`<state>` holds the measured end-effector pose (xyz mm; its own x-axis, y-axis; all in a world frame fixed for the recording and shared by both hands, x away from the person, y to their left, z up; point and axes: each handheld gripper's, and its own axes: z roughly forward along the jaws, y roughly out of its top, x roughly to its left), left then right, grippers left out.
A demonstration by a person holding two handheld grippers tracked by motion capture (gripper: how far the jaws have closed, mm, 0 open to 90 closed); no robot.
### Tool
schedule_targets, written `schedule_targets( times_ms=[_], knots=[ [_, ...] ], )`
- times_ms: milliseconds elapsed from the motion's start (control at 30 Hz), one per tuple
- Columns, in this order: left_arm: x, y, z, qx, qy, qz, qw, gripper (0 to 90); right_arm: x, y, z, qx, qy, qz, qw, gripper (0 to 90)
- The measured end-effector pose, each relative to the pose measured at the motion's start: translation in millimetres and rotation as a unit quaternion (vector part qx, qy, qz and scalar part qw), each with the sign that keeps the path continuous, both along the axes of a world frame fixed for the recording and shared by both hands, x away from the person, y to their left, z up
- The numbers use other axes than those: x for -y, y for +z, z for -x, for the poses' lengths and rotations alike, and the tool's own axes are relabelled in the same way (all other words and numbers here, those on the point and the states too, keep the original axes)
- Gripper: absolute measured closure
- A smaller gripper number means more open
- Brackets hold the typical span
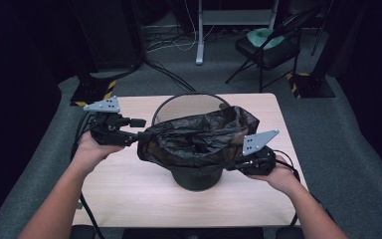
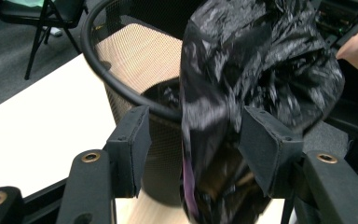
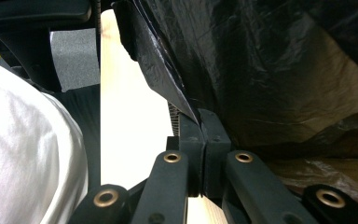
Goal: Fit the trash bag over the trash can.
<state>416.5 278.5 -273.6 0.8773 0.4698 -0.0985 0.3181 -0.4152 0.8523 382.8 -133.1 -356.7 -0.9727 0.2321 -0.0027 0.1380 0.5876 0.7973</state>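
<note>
A black mesh wastebasket [image 1: 197, 180] stands in the middle of the wooden table [image 1: 129, 194]. A crumpled black trash bag [image 1: 194, 139] lies across its near rim, while the far rim is bare. At the bag's left edge, my left gripper [image 1: 142, 135] is open. In the left gripper view a fold of the bag [image 2: 261, 56] hangs between the spread jaws of that gripper [image 2: 193, 140], in front of the wastebasket [image 2: 135, 60]. My right gripper [image 1: 231, 167] holds the bag's right edge. Seen in the right gripper view, it [image 3: 200, 126] is shut on the edge of the bag [image 3: 270, 60].
A black folding chair [image 1: 268, 47] with a green cushion stands behind the table. Cables run over the grey carpet near a white post [image 1: 199, 35]. Dark stands with striped bases flank the table's far corners. White cloth [image 3: 23, 154] sits close at the left in the right gripper view.
</note>
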Motion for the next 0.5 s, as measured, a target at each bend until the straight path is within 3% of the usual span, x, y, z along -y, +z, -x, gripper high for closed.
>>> schedule_targets(
  times_ms=[133, 267, 367, 500],
  knots=[
    [7.8, -0.3, -3.4, -0.003, -0.007, -0.011, 0.9999, 50.5, 0.8, -0.5, -0.2, 0.002, 0.000, -0.003, 1.0000, 88.2],
    [6.8, -1.5, -3.7, -0.008, -0.015, -0.003, 0.9999, 60.6, 1.8, -0.9, -0.2, 0.000, -0.002, -0.006, 1.0000, 87.9],
    [5.2, -3.1, -2.6, -0.013, -0.026, -0.001, 0.9996, 71.7, 1.8, -1.5, 0.0, 0.000, -0.002, -0.008, 1.0000, 87.9],
    [5.1, -3.6, -0.9, 0.001, -0.026, -0.016, 0.9995, 87.0, 1.5, -2.3, 0.2, 0.000, -0.002, -0.009, 1.0000, 88.0]
  ],
)
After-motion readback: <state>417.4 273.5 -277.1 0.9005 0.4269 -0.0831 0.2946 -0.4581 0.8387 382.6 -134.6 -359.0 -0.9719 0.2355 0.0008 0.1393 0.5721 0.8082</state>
